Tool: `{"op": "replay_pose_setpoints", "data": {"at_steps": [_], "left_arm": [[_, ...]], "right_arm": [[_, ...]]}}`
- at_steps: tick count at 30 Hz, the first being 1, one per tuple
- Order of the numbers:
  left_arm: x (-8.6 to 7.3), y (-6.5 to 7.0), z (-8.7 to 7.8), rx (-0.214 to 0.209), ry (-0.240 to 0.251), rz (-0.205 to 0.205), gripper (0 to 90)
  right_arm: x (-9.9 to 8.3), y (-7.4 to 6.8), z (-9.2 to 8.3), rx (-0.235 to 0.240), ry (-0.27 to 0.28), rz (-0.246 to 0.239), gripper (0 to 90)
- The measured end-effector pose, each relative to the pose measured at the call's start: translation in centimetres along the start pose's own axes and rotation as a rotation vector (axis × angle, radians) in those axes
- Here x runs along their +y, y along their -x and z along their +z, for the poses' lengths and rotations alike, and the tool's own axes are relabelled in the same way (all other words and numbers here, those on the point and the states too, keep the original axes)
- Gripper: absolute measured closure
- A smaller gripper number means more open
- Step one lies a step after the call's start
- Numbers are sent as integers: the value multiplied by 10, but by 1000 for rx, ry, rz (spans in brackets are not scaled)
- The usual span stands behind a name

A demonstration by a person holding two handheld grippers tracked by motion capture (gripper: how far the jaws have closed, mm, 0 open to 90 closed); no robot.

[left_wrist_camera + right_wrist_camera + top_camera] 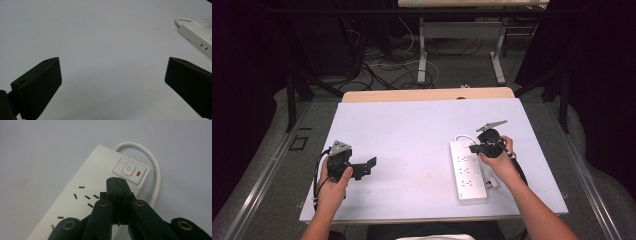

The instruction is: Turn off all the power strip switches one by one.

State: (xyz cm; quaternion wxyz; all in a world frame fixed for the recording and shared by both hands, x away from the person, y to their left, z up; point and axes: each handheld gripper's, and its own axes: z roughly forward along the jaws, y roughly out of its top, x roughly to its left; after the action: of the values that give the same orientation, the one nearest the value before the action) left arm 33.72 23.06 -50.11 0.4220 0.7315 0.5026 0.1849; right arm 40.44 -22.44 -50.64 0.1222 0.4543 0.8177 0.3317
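A power strip lies on the right half of the desk, its cord looping off the far end. The right claw sits over that far end (tips just short of the switch). The left claw hangs over the desk's left side, well apart from the strip.

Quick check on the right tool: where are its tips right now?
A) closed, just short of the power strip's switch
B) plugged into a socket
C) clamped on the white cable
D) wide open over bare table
A: the right tool is closed with nothing between its jaws, tips just short of the switch on the power strip.
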Motion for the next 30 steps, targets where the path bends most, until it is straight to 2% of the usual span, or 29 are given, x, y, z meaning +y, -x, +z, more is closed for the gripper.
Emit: {"op": "replay_pose_setpoints", "data": {"at_steps": [5,6,9,10,11,20,27,30], "left_arm": [[0,0,0,-1,-4,2,9],[0,0,0,-2,-3,4,10],[0,0,0,-1,-3,2,9],[0,0,0,-1,-1,1,10],[0,0,0,0,0,1,10],[0,0,0,-2,-5,3,10],[0,0,0,-2,-5,3,10],[0,1,0,-2,-6,4,10]], "right_arm": [[-4,-2,-4,-1,7,-11,900],[-4,-3,-6,-3,2,4,900],[-7,-1,-8,5,23,-1,900],[-8,-1,-9,7,15,-3,900],[-9,-2,-10,5,20,11,900],[-18,2,-16,8,40,34,900],[-25,3,-16,14,34,59,900],[-29,4,-15,13,30,54,900]]}}
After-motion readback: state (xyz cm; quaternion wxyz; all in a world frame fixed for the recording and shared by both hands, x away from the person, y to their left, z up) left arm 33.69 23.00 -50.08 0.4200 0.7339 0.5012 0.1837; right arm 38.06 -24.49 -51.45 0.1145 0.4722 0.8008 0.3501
